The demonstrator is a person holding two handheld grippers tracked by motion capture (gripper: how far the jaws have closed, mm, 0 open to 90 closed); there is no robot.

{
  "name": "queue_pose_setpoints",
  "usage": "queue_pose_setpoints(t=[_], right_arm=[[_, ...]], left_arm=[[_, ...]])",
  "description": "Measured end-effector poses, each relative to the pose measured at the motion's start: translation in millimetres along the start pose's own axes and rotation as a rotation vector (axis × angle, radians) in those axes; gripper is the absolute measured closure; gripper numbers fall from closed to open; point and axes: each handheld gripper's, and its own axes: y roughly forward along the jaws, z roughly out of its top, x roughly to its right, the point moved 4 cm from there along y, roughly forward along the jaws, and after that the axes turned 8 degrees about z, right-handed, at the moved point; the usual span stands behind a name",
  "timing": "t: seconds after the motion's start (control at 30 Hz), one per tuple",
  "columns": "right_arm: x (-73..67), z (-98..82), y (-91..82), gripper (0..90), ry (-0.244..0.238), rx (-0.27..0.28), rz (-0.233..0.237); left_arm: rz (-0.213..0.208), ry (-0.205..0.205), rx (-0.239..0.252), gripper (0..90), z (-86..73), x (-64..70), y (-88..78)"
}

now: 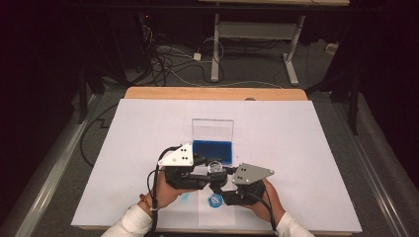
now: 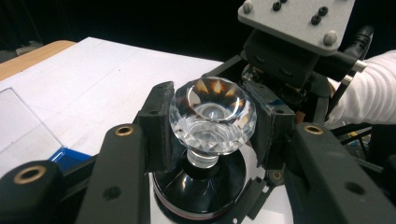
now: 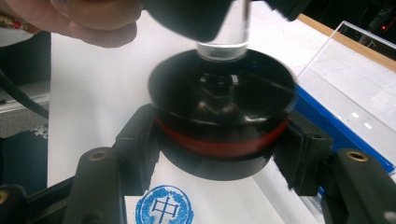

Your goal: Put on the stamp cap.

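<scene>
A stamp with a faceted clear crystal knob (image 2: 212, 116) and a round black base (image 3: 222, 112) ringed by a red band hangs just above the white sheet, in front of the ink pad. My left gripper (image 2: 212, 128) is shut on the knob, one pad on each side. My right gripper (image 3: 222, 154) is shut on the black base at the red band. In the high view the two grippers meet at the stamp (image 1: 215, 168), left gripper (image 1: 210, 170) from the left and right gripper (image 1: 220, 181) from the right. A round blue stamped seal (image 3: 163, 205) lies on the paper below.
An open case with a blue ink pad (image 1: 212, 151) and an upright clear lid (image 1: 212, 129) stands just behind the grippers. The blue seal print (image 1: 214, 200) is near the table's front edge. White covering (image 1: 296, 148) spreads over the wooden table.
</scene>
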Motion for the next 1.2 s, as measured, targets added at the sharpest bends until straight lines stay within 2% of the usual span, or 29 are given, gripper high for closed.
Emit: queue_pose_setpoints(t=[0.07,0.17,0.47,0.7,1.03,1.2], right_arm=[[-0.4,0.3,-0.5,38.4,-0.002,0.002,-0.003],[-1.1,0.9,-1.3,38.4,-0.005,0.006,-0.003],[-2.3,-1.1,-1.7,38.4,-0.007,-0.012,-0.002],[-2.2,-1.4,-4.3,38.6,-0.03,-0.021,-0.014],[-2.2,-3.9,-5.0,38.8,-0.031,-0.041,-0.032],[-3.2,-4.7,-5.2,38.8,-0.048,-0.042,-0.047]], left_arm=[[0.014,0.013,-0.013,54.1,-1.0,0.2,1.0],[-0.01,-0.01,-0.002,54.1,-2.8,-0.4,2.0],[-0.031,-0.048,0.017,54.1,-8.1,-0.8,5.8],[-0.06,-0.091,0.033,54.0,-11.1,-4.4,6.0],[-0.097,-0.172,0.046,54.1,-17.9,-8.3,9.3],[-0.097,-0.147,0.036,54.2,-17.3,-3.7,11.7]])
